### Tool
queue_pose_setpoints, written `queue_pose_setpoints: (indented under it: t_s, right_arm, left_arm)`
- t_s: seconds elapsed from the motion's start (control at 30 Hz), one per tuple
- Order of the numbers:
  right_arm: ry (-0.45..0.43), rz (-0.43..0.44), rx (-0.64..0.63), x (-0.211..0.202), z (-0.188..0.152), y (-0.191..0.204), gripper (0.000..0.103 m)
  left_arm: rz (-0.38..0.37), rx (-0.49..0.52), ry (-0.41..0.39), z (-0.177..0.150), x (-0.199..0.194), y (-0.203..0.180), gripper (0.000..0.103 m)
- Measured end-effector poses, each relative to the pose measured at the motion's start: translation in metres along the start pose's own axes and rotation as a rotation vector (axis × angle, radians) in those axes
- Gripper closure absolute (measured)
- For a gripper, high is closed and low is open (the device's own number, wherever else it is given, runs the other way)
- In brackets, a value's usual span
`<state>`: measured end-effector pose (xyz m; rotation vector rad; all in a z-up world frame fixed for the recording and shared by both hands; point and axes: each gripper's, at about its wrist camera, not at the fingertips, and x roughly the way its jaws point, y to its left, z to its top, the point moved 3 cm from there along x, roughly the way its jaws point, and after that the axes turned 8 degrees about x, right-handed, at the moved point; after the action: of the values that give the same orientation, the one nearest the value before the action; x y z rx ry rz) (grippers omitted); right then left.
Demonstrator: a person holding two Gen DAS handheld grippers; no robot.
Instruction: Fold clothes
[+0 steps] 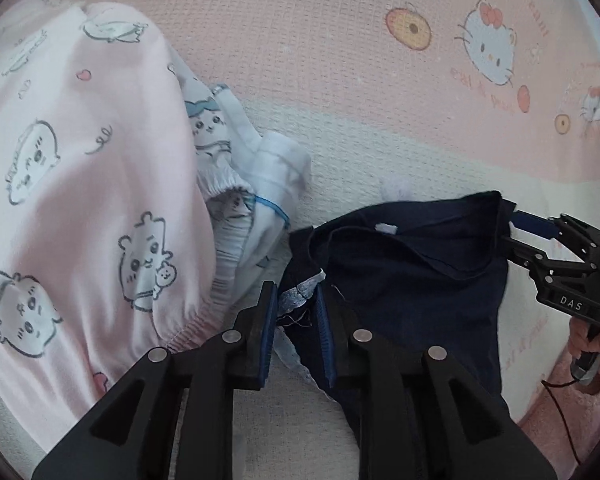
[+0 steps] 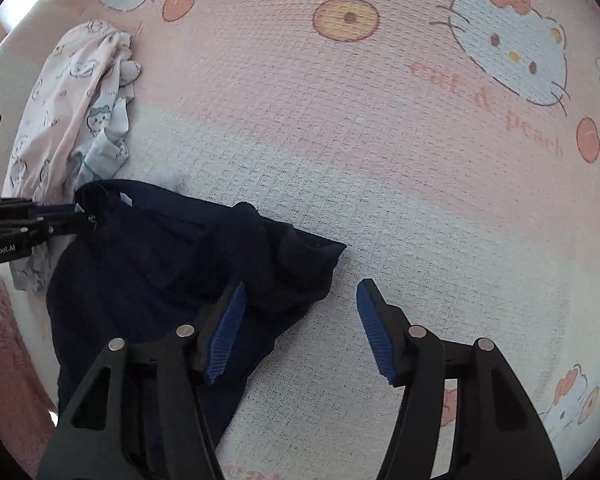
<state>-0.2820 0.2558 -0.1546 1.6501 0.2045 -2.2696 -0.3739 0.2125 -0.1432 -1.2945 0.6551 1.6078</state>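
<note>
A dark navy garment [image 1: 412, 280] lies crumpled on the pink and white Hello Kitty bedspread [image 1: 320, 60]. My left gripper [image 1: 298, 308] is nearly closed on the garment's left edge, with a strip of pale lining between the pads. In the right wrist view the same garment [image 2: 160, 268] lies at lower left, and the left gripper [image 2: 82, 216] pinches its far corner. My right gripper [image 2: 300, 304] is open, its left finger over the garment's right edge and its right finger over bare bedspread [image 2: 380, 160]. It also shows in the left wrist view [image 1: 512, 226] at the garment's right edge.
A pink garment printed with cartoon animals [image 1: 80, 200] is heaped at left, with a pale blue and white garment [image 1: 252, 184] tucked beside it. Both show small in the right wrist view [image 2: 72, 120]. A fuzzy pink fabric [image 1: 572, 408] lies at the bed's near edge.
</note>
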Motion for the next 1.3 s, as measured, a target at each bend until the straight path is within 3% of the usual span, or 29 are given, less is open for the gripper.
queue_pose_setpoints:
  t_s: [0.1,0.2,0.27,0.37,0.43,0.47,0.57,0.63,0.77,0.97,1.1,1.17,1.3]
  right_arm:
    - [-0.052,-0.087,0.087,0.004,0.006,-0.023,0.045]
    - [-0.105,-0.153,0.273,-0.004,0.011,-0.064,0.045]
    - [-0.115,-0.165,0.329,-0.013,0.009,-0.081,0.044]
    - [-0.11,-0.036,0.339,-0.015,0.008,-0.077,0.044]
    - [-0.081,-0.058,0.272,-0.001,0.01,-0.058,0.044]
    - [-0.066,-0.069,0.239,0.006,0.01,-0.048,0.044]
    - [-0.02,-0.114,0.156,0.026,0.011,-0.026,0.045]
    - [-0.009,-0.126,0.239,0.028,0.004,-0.047,0.041]
    - [-0.044,-0.126,0.307,0.011,-0.007,-0.072,0.041]
    - [-0.044,0.017,0.326,-0.003,-0.008,-0.057,0.041]
    - [0.011,0.129,0.315,-0.019,-0.03,-0.016,0.04]
    - [0.063,0.206,0.318,-0.026,-0.057,0.002,0.04]
    - [0.092,0.248,0.243,-0.037,-0.112,0.038,0.04]
  left_arm:
    - [0.061,0.021,-0.047,0.01,-0.008,-0.001,0.082]
    - [0.043,0.014,-0.083,0.016,-0.018,0.002,0.081]
    - [0.025,0.013,-0.113,0.016,-0.028,0.005,0.071]
    - [-0.061,0.026,-0.144,0.015,-0.04,0.003,0.065]
    - [-0.116,0.051,-0.129,0.013,-0.037,-0.005,0.065]
    - [-0.109,0.07,-0.103,0.012,-0.03,-0.01,0.065]
    - [0.032,0.128,-0.039,0.008,-0.011,-0.011,0.065]
    - [0.092,0.09,-0.053,0.013,-0.013,0.004,0.065]
    - [-0.092,-0.087,-0.096,0.009,-0.03,0.024,0.065]
    - [-0.086,0.004,0.006,-0.017,-0.02,-0.019,0.065]
    - [-0.172,-0.139,0.114,-0.048,-0.018,-0.025,0.065]
    - [-0.15,-0.22,0.174,-0.073,-0.018,-0.027,0.065]
    - [-0.146,-0.262,0.16,-0.119,-0.042,-0.042,0.065]
